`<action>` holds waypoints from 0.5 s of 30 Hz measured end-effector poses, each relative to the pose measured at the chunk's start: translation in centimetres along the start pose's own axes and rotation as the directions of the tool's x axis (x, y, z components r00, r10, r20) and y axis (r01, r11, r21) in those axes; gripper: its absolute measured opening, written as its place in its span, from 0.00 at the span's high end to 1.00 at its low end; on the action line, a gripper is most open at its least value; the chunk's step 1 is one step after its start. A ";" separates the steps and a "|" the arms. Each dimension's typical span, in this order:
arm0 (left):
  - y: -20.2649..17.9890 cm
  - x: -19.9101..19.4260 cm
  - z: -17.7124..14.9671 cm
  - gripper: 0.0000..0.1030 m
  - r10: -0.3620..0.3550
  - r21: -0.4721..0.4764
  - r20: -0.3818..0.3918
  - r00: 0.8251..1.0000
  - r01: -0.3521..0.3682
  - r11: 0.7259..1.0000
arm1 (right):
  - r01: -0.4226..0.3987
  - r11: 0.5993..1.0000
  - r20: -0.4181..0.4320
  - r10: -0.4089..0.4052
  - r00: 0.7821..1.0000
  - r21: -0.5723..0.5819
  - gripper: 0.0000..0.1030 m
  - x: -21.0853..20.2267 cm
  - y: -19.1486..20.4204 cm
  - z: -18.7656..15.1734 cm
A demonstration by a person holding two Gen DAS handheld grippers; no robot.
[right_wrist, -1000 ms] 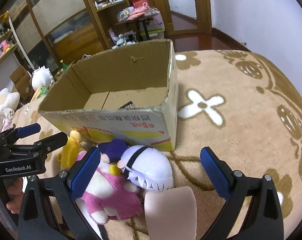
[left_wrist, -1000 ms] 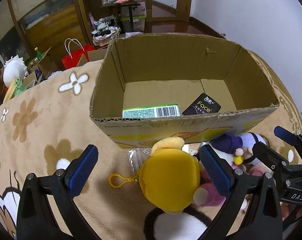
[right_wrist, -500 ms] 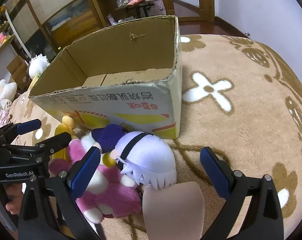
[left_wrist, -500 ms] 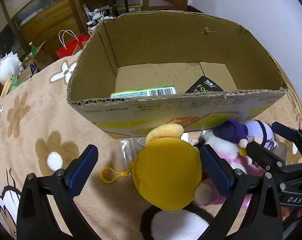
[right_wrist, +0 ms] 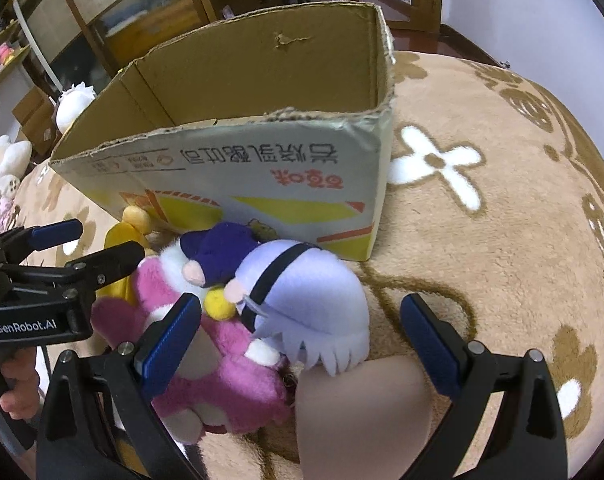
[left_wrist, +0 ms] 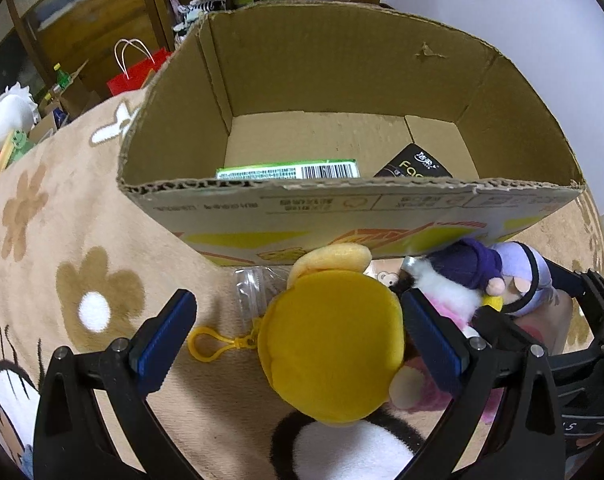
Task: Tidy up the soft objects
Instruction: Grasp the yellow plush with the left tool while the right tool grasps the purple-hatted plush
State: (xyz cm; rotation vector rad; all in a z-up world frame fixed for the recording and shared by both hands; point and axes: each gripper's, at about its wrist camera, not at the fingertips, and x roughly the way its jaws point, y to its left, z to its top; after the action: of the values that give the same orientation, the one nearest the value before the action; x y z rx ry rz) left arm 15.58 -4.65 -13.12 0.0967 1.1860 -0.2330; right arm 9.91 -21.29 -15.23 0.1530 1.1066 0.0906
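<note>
closer to the cardboard box [left_wrist: 341, 208] now, both hand-held grippers gape wide, left [left_wrist: 302, 336] straddling the yellow plush [left_wrist: 333, 344], gripping nothing.

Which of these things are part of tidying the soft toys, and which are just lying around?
For the job:
yellow plush
pink plush
lavender-haired plush doll
cardboard box
left gripper, open
right gripper, open

Lying about:
red gift bag
clear plastic wrapper
white plush off the blanket
</note>
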 end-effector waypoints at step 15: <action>0.0 1.5 -0.6 0.02 -0.059 -0.060 -0.045 0.997 0.056 0.997 | -0.004 1.000 -0.036 0.005 0.999 0.014 0.02 1.4 -0.2 0.3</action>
State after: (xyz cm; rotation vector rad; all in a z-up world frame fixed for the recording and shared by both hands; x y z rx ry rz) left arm 15.53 -4.73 -14.70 0.0169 1.2424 -0.2474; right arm 10.83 -21.34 -16.39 0.1666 1.1434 0.0905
